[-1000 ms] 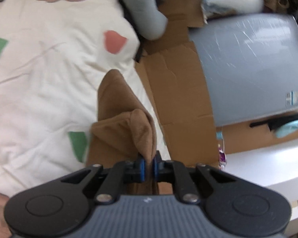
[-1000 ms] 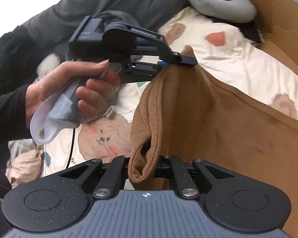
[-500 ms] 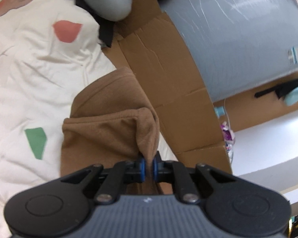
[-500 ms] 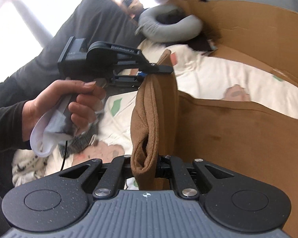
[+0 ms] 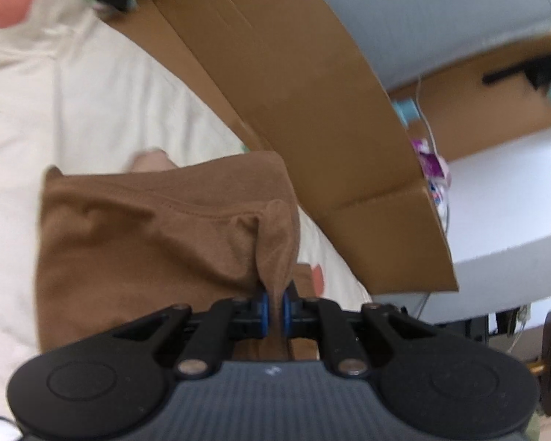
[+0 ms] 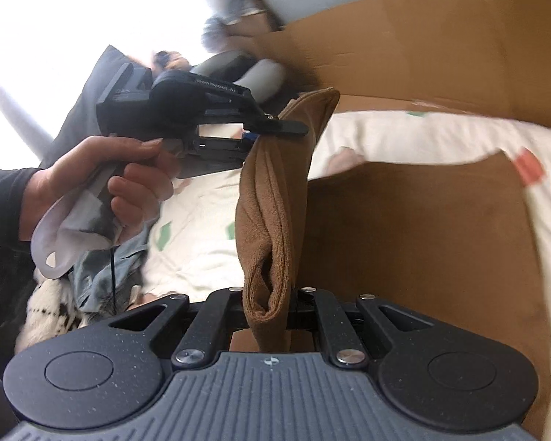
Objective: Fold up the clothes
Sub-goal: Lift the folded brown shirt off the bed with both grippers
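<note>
2 grippers pinch brown garment point(image 6: 415, 228); folded edge runs between them

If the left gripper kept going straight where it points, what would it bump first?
Probably the brown cloth that the left gripper is already pinching; it bunches right ahead of the tips. Past it lies the white sheet, with the cardboard off to the right. Depth is unclear.

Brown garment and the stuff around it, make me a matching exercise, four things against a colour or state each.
Things:
1. brown garment
2. left gripper
3. bedsheet
4. cardboard

Descriptions:
A. cream with coloured patches
B. tan, standing beside the bed
C. pinched at two points
D. shut on cloth, held in a hand

Pairs: 1-C, 2-D, 3-A, 4-B
</note>
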